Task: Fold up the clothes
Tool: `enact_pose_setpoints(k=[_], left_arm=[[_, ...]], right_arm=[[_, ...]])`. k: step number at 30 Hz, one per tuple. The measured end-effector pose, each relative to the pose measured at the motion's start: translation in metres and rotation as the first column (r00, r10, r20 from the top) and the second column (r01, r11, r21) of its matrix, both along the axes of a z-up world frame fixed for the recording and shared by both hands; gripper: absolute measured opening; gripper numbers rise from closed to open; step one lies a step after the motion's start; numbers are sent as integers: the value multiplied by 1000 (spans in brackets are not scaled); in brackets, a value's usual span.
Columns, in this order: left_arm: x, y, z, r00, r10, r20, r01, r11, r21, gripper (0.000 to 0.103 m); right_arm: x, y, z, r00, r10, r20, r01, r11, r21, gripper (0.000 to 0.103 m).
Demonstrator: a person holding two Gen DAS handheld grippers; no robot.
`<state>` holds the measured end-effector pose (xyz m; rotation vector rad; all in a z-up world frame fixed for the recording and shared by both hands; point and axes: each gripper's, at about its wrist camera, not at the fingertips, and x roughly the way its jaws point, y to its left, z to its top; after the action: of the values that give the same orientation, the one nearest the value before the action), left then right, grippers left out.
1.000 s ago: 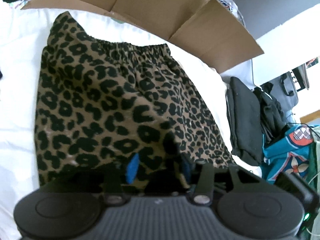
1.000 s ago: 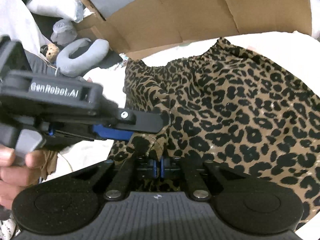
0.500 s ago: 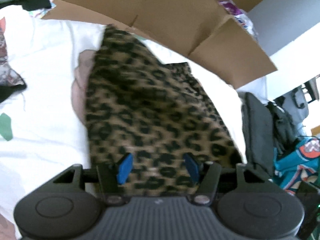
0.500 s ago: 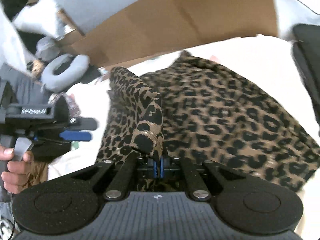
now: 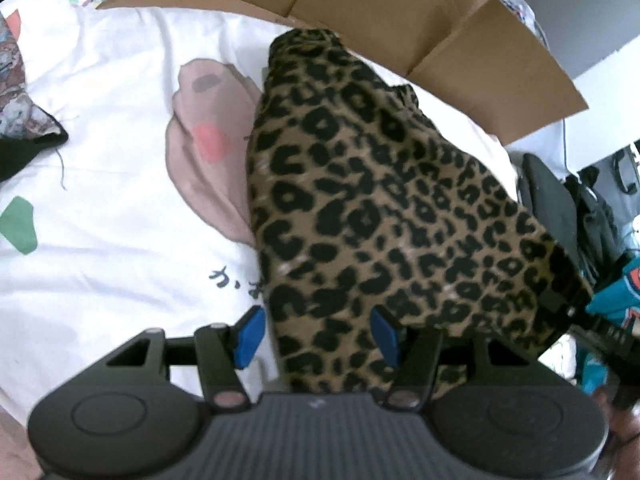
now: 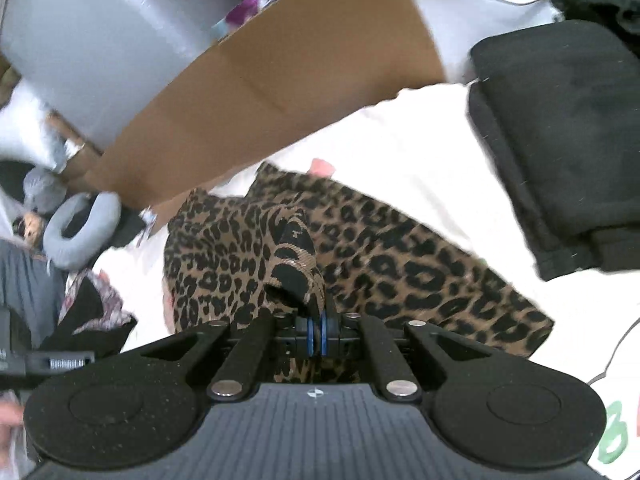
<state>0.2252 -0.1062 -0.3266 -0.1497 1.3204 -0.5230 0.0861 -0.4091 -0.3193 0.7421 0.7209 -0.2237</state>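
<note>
Leopard shorts now folded over, pinched by right gripper; left gripper released, just widened.

A tan garment with black leopard spots lay on a white sheet printed with pink and green shapes; beside the garment, brown cardboard and folded black cloth
</note>
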Motion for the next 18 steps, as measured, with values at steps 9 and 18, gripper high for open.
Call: enact_pose_setpoints(k=[9, 18], left_arm=[[-4, 2, -8, 999, -15, -37, 15, 1000, 6, 61], [-9, 2, -12, 996, -59, -73, 59, 998, 3, 61]], right_arm=[[-18, -29, -16, 995, -90, -39, 91, 996, 14, 1], [-32, -40, -38, 985, -133, -110, 140, 988, 63, 4]])
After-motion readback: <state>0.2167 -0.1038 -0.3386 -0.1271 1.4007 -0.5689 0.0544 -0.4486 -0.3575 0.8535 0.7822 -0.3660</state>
